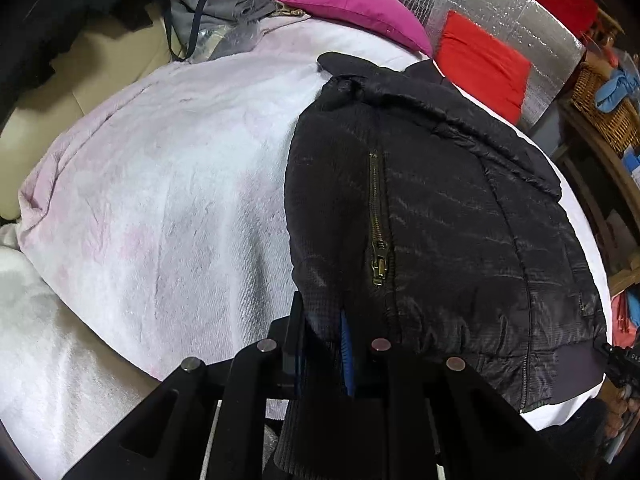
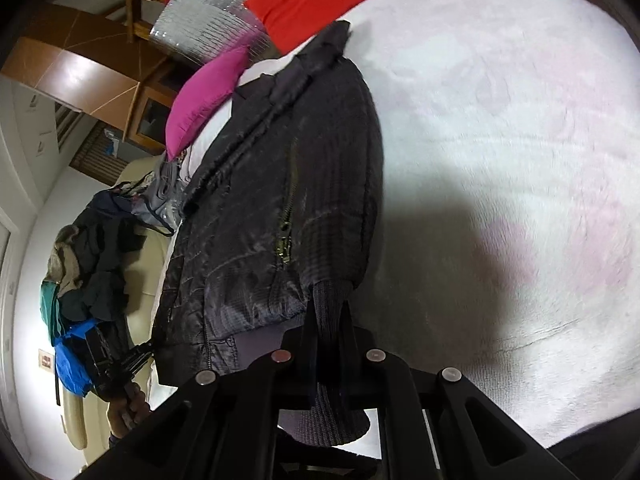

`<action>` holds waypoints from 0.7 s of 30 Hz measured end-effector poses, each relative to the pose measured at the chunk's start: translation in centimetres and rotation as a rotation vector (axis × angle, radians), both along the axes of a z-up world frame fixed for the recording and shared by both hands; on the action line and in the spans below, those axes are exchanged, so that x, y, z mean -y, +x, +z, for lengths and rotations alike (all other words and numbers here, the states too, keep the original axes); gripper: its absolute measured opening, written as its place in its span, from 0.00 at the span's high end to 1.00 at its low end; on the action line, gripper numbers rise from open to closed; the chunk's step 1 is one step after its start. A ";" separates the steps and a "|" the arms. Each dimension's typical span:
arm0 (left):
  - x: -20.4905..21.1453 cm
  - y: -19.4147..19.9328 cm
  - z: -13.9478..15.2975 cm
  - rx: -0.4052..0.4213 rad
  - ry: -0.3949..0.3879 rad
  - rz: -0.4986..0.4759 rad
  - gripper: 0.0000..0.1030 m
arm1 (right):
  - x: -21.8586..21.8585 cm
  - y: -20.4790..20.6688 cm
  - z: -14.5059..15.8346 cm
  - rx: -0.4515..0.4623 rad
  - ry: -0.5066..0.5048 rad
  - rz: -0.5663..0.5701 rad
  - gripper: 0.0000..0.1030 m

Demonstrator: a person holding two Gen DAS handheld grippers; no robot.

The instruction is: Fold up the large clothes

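Observation:
A black quilted jacket (image 1: pixel 432 216) with a brass zipper (image 1: pixel 378 240) lies on a white and pink blanket (image 1: pixel 168 184), collar at the far end. My left gripper (image 1: pixel 320 340) is shut on the jacket's ribbed hem at its near left corner. In the right wrist view the same jacket (image 2: pixel 272 184) lies to the left of the blanket (image 2: pixel 500 140). My right gripper (image 2: pixel 328 332) is shut on the ribbed hem at the other near corner. The left gripper (image 2: pixel 132 360) and the hand that holds it show at the lower left of the right wrist view.
A magenta pillow (image 1: pixel 356 8) and a red cushion (image 1: pixel 480 60) lie beyond the jacket, against silver insulation foil (image 1: pixel 520 20). Grey clothes (image 1: pixel 224 12) lie at the far left. A wicker basket (image 1: pixel 608 108) stands on shelves at the right. A pile of clothes (image 2: pixel 88 256) sits on a beige sofa.

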State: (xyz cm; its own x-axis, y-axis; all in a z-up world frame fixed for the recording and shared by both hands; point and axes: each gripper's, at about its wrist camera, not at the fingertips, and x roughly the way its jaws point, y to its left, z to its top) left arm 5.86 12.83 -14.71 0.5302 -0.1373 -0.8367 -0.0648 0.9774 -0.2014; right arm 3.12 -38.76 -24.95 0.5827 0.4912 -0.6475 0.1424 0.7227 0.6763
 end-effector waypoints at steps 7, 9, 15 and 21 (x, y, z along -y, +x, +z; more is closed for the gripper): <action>0.8 -0.4 0.0 0.004 0.014 0.000 0.85 | -0.3 0.0 -0.1 -0.009 -0.009 0.000 0.92; 0.9 -0.6 -0.1 0.006 0.015 -0.001 0.85 | -0.4 -0.1 -0.3 -0.014 -0.008 -0.003 0.92; 0.4 -1.0 0.2 0.019 0.012 -0.005 0.85 | -0.8 -0.2 0.2 -0.015 -0.033 0.015 0.92; 0.0 -1.9 0.3 0.025 0.005 -0.013 0.85 | -0.6 -0.6 0.0 -0.021 -0.020 0.019 0.92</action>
State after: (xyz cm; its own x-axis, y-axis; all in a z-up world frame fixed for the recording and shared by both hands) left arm 3.93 12.83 -14.41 0.5494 -0.1398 -0.8238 -0.0470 0.9792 -0.1975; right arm 2.50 -38.14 -24.94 0.5593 0.4893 -0.6692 0.1423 0.7386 0.6590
